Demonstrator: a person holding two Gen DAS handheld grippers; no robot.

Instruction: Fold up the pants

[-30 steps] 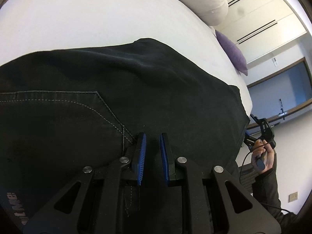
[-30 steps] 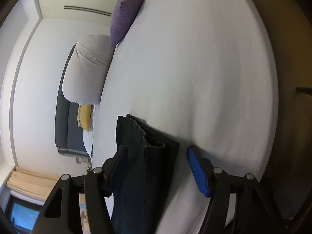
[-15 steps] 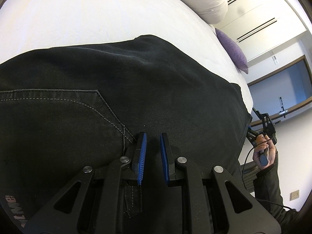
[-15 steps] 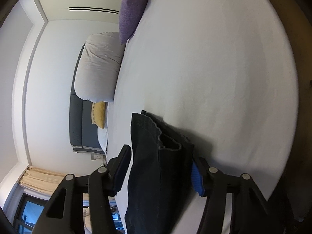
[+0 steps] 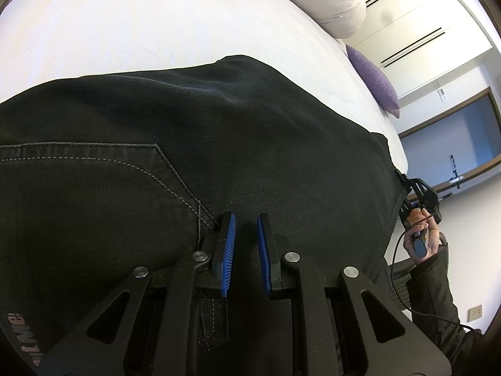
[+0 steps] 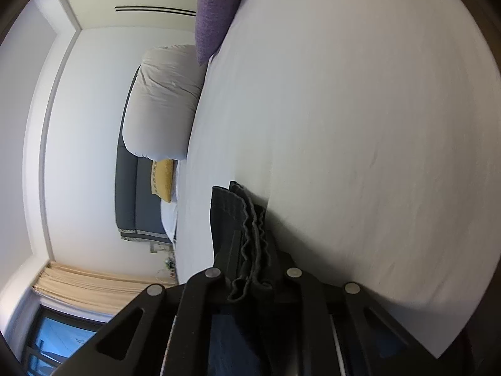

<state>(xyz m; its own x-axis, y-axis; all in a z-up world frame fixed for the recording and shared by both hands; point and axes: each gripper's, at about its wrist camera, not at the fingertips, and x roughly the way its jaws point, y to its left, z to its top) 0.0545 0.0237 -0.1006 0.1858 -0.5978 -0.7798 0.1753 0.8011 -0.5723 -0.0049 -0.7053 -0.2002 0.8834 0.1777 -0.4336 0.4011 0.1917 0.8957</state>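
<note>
Both hand-held grippers work a pair of black pants [image 5: 244, 144] spread on a white bed [image 5: 131, 25]. Seen from the left wrist, the left gripper [image 5: 245, 228] hovers at the seat of the pants beside a stitched back pocket [image 5: 103, 194], its two blue pads [image 5: 228, 244] parted by a narrow gap with no cloth between them. At the far end of the garment, the right gripper [image 6: 250, 250] is clenched on the bunched, rippled leg hems [image 6: 247, 235], which hide its pads in the right wrist view; the person's right hand [image 5: 421, 238] grips its handle just off the mattress edge. Three pillows lie at the head of the bed: one large white pillow [image 6: 166, 100], one purple cushion [image 6: 216, 12] and one small yellow cushion [image 6: 162, 180], against a dark grey headboard [image 6: 131, 194]. White wardrobe doors [image 5: 416, 25] stand behind.
</note>
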